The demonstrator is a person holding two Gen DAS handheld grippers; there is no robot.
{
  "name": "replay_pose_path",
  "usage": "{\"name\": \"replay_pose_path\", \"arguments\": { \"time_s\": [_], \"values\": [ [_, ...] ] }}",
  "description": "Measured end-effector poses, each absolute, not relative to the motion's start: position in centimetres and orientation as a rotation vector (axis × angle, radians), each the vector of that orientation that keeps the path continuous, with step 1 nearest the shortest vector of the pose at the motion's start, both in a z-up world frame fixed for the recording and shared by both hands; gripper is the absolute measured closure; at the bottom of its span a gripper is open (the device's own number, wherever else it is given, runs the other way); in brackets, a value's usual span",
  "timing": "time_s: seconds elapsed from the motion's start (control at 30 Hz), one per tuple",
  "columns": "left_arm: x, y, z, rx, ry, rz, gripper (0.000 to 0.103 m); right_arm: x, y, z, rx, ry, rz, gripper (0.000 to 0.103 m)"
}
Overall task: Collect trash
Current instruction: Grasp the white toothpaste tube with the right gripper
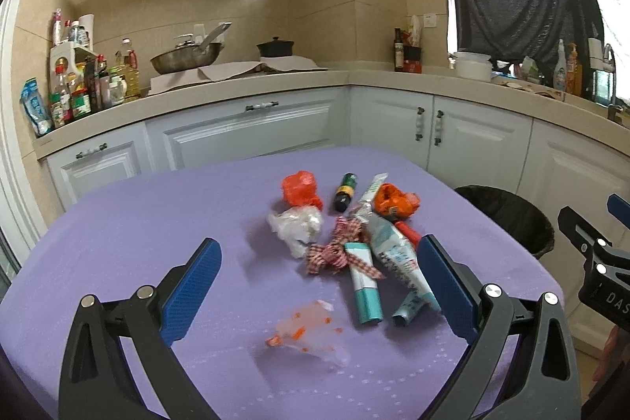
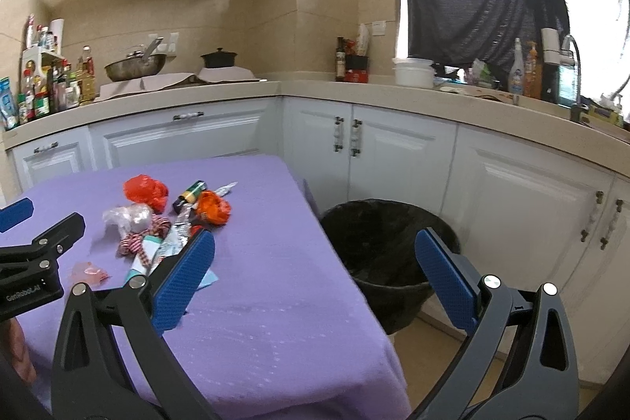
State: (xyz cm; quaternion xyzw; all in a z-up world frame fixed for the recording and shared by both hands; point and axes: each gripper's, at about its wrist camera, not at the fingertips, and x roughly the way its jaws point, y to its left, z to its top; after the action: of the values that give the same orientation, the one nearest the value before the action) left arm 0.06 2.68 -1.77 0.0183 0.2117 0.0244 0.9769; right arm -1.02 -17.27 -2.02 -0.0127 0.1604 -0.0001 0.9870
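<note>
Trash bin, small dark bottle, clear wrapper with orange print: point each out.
trash bin (image 2: 378,243): right wrist view, black liner inside the rim.
small dark bottle (image 1: 345,192): left wrist view, yellow band mid-body.
clear wrapper with orange print (image 1: 311,331): left wrist view, middle of the film.

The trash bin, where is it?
The black trash bin stands on the floor off the right edge of the purple table, in front of the white cabinets.

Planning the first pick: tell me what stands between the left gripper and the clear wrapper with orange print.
Nothing visible does. The left gripper is open above the purple tablecloth, and the clear wrapper lies alone between its fingers, apart from the teal tube.
</note>
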Motion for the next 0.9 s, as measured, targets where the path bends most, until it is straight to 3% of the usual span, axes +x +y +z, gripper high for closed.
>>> {"name": "replay_pose_path", "arguments": {
  "time_s": [0.57, 0.63, 0.7, 0.77, 0.9],
  "values": [
    [-0.3, 8.0, -3.7, 0.039, 0.477, 0.200, 0.006, 1.8, -9.5, -5.1, -0.075, 0.408, 0.235, 0.005],
    [-0.3, 8.6, -4.0, 0.034, 0.489, 0.216, 0.006, 2.0, -9.1, -5.5, -0.078, 0.425, 0.254, 0.012],
    [-0.3, 9.2, -4.3, 0.025, 0.496, 0.225, 0.006, 2.5, -8.5, -6.0, -0.091, 0.449, 0.275, 0.024],
    [-0.2, 9.6, -4.5, 0.016, 0.505, 0.228, 0.006, 2.9, -7.9, -6.5, -0.106, 0.464, 0.286, 0.029],
    [-0.1, 9.6, -4.6, 0.010, 0.509, 0.216, 0.006, 3.5, -7.3, -7.3, -0.109, 0.502, 0.320, 0.051]
  ]
}}
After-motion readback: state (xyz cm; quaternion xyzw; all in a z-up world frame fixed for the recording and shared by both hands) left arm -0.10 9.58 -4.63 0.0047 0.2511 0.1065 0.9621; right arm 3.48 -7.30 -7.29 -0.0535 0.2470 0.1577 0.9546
